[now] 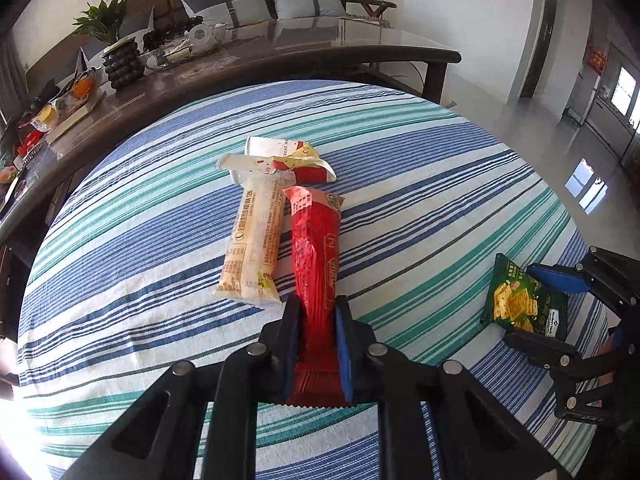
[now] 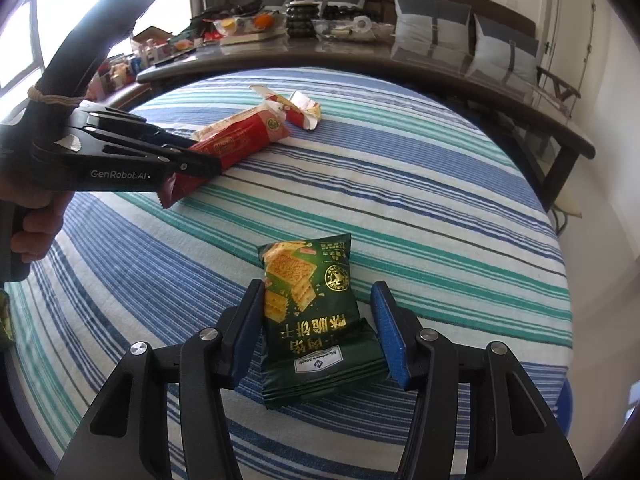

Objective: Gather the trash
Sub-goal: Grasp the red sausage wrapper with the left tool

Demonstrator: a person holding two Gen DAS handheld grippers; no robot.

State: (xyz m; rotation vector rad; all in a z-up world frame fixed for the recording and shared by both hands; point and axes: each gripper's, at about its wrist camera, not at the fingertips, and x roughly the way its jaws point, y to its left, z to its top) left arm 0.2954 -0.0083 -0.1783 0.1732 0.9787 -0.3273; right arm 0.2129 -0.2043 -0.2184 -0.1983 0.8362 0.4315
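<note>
Left wrist: red wrapper (image 1: 316, 256) seemingly clamped.

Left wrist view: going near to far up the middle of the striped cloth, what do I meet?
Left gripper shut on the red wrapper → cream wrapper beside it → crumpled white and red wrappers → far edge of the striped cloth → dark table.

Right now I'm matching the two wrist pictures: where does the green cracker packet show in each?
Left wrist view: green cracker packet at the right edge, between the right gripper fingers.
Right wrist view: low centre, between that gripper's open fingers.
Shared landmark: the red wrapper held by the left gripper.
</note>
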